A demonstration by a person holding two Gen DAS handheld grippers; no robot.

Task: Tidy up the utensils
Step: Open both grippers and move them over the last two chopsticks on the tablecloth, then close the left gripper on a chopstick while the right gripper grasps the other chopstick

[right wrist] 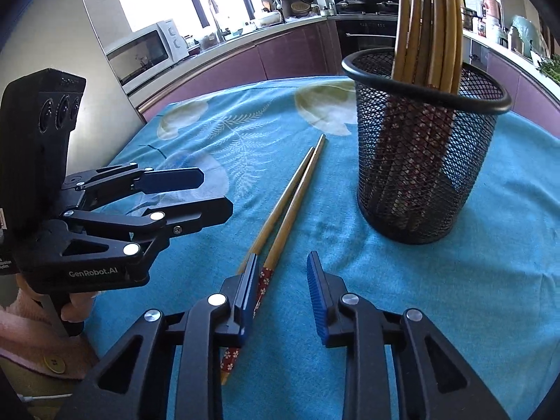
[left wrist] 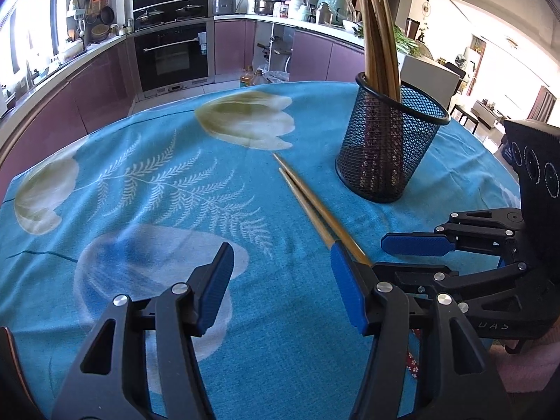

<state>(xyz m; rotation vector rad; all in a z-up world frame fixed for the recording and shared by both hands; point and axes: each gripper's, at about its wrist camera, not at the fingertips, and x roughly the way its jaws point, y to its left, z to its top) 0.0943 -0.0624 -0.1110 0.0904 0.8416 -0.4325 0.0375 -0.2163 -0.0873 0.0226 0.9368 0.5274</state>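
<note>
Two wooden chopsticks [left wrist: 315, 206] lie side by side on the blue flowered cloth [left wrist: 168, 210], their red patterned handles [right wrist: 264, 281] toward me. A black mesh cup [left wrist: 388, 147] holding several upright chopsticks [left wrist: 379, 45] stands just right of them; the right wrist view also shows the cup [right wrist: 423, 161]. My right gripper [right wrist: 283, 292] is low over the handle ends. One handle lies just inside its left pad [right wrist: 246, 297], the other handle is under that finger, and the right pad stands clear. My left gripper [left wrist: 281, 280] is open and empty, left of the chopsticks [right wrist: 294, 203].
The table's far edge [left wrist: 217, 89] curves in front of purple kitchen cabinets and an oven [left wrist: 173, 56]. The left gripper [right wrist: 210, 194] shows in the right wrist view with a hand [right wrist: 75, 309] on its grip. A microwave [right wrist: 147, 52] sits on the counter behind.
</note>
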